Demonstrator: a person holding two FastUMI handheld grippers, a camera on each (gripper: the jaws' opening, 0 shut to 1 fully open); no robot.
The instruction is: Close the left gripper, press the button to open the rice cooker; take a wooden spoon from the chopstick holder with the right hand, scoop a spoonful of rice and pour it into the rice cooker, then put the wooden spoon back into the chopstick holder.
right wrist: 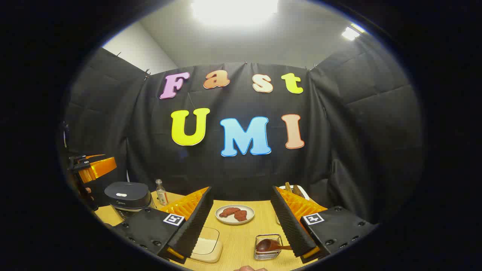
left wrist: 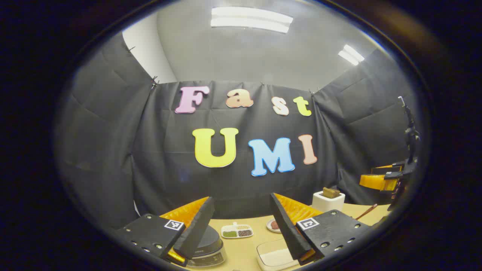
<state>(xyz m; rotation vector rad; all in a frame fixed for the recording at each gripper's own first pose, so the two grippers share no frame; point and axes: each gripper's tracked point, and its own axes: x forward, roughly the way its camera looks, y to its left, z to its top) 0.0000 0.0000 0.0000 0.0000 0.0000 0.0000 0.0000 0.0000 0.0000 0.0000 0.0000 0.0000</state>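
Wooden table [right wrist: 241, 235] inside black-draped booth walls. Both grippers [left wrist: 241, 229] [right wrist: 243, 226] hang spread, holding nothing. Shut rice cooker [right wrist: 127, 198] at left; rice tub [left wrist: 276, 256]; meat on a plate [right wrist: 235, 213]; spoon [right wrist: 268, 245] across a wire basket [right wrist: 267, 248]; chopstick holder [left wrist: 328, 200] at right.

Your left gripper [left wrist: 241, 226] and right gripper [right wrist: 241, 222] each carry black screwed plates with square white-and-black marker tags over ribbed orange bodies.

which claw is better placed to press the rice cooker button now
Left. The rice cooker, lid down, sits just below the left claw, though it's open. The right claw hangs over the plate.
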